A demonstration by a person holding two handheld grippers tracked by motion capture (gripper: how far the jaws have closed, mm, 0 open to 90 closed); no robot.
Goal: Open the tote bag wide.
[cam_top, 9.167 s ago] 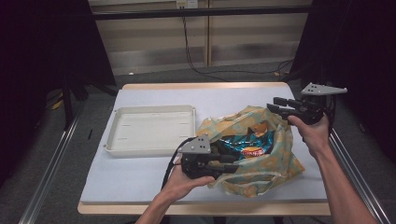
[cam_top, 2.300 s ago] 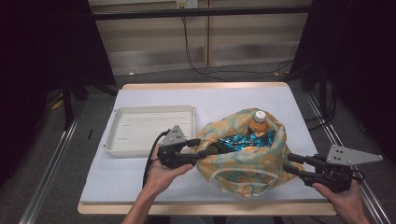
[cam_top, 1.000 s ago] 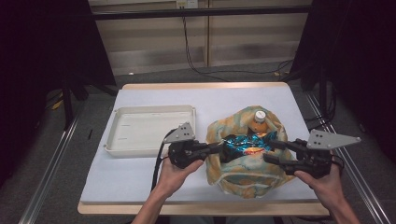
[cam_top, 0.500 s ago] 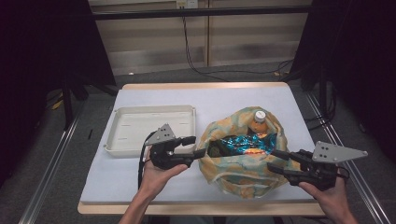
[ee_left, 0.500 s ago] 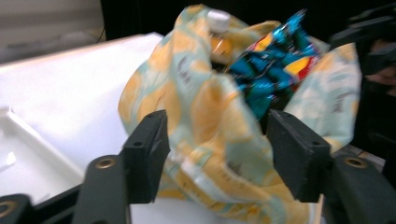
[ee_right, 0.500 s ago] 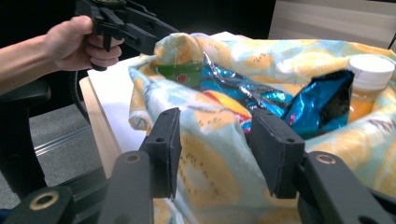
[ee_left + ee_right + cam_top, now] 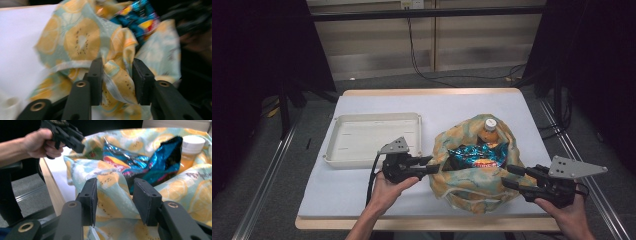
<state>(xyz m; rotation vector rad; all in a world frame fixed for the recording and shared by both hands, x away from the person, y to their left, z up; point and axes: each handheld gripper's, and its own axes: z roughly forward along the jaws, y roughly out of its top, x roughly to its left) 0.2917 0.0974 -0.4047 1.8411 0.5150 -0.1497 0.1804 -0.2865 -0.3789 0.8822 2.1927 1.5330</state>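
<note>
1. Fruit-print cloth bag lies on the white tabletop, right of centre and toward the person's edge, its mouth open upward.
2. Inside the bag lie a blue crinkled snack packet and, at the far side, an orange bottle with a white cap.
3. Left tongs reach the bag's left rim from the side. In the left gripper view a fold of the bag's cloth stands between the two jaws, which are still apart; whether they actually press the fold I cannot tell.
4. Right tongs sit at the bag's right lower edge. In the right gripper view the jaws are spread, with the bag's near rim rising between them and no pad clearly touching the cloth.
5. Left hand and its tongs show at the upper left of the right gripper view, just at the bag's far rim.
6. A white tray lies to the left of the bag, just beyond the left tongs.
7. The left gripper view is blurred, so the packet's print cannot be read there, and its right side is dark.
8. The bottle is cloaked by packet and cloth below its shoulder.
9. The right hand is cut off by the lower edge of the high view.
</note>
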